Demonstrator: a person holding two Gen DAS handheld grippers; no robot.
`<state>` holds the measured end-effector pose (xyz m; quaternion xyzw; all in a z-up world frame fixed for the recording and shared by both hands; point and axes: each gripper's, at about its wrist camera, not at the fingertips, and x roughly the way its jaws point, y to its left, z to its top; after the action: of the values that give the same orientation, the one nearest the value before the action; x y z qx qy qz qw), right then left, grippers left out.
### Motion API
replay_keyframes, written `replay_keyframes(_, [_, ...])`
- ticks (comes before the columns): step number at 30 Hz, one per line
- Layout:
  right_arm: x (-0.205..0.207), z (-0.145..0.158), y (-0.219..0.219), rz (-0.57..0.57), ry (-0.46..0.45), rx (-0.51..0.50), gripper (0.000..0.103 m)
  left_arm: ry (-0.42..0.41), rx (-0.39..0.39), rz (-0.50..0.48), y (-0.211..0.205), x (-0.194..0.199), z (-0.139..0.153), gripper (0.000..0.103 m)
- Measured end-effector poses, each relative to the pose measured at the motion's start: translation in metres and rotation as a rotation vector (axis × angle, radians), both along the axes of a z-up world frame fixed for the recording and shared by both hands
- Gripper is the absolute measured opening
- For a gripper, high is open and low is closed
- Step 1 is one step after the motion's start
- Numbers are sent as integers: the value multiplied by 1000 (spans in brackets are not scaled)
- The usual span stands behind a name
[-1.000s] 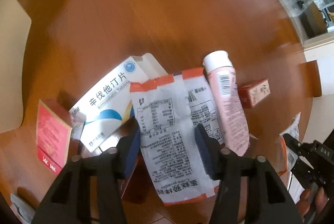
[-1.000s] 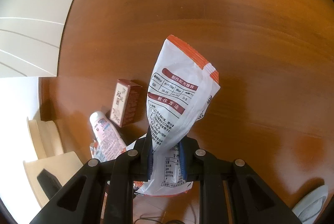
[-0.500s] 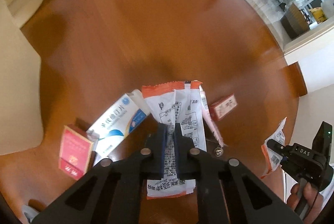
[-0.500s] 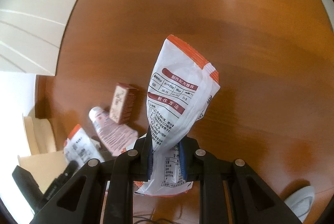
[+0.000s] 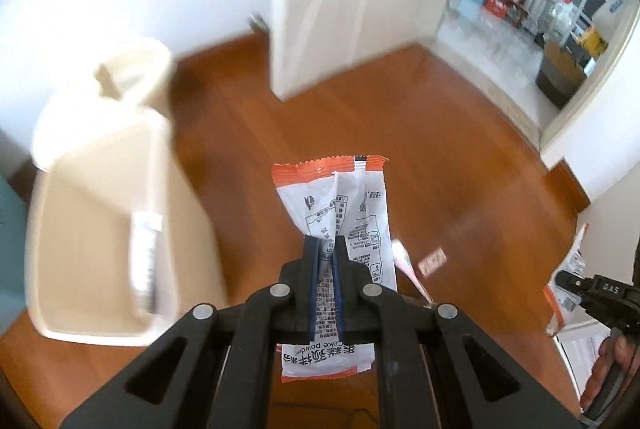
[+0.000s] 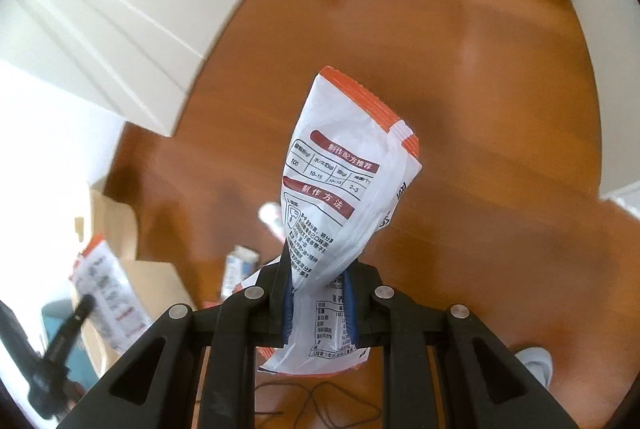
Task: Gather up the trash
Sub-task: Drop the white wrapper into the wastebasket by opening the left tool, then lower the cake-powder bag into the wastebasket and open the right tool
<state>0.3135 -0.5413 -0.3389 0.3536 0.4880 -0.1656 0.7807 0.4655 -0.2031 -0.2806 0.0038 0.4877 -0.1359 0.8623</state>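
**2 thin packets held high, and several ways to lose them**

The left gripper [image 5: 326,249] is closed tight on a flat white plastic packet with orange crimped ends [image 5: 340,205], and the pinch sits near the packet's middle, so both ends hang free. The right gripper [image 6: 318,293] is closed in the same way on a second white and orange packet with red label bars [image 6: 344,181], which stands up crumpled above the jaws. Both packets are in the air, well above the brown wooden floor [image 5: 420,133].

The beige plastic trash bin with an open top [image 5: 100,221] stands to the left in the left wrist view and looks blurred. I judge that the next step is to carry the 2 packets over it.

The risks, as I see them:
- The film is thin and smooth, so a fast swing can pull it out of the pads and drop it on the floor.
- If the jaws open beside the bin and not over its opening, the light packet can drift and land outside.
- The 2 grippers are near each other, so they can collide above the bin.
- More trash lies on the floor: a small red carton [image 5: 432,261] and a white and blue box [image 6: 240,265]. A dropped packet would add to it.
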Motion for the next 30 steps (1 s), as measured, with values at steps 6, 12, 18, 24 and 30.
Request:
replay_keyframes(6, [2, 78, 46, 84, -71, -51, 21, -86, 29, 98, 88, 8, 76, 7])
replay_keyframes(12, [8, 133, 91, 166, -125, -99, 21, -63, 78, 194, 158, 36, 69, 7])
replay_keyframes(18, [23, 139, 121, 232, -91, -115, 21, 29, 100, 231, 178, 59, 16, 7])
replay_keyframes(24, [39, 140, 147, 282, -83, -143, 21, 25, 142, 241, 186, 55, 10, 36])
replay_keyframes(30, [59, 145, 188, 340, -84, -150, 21, -43, 174, 236, 199, 35, 48, 63])
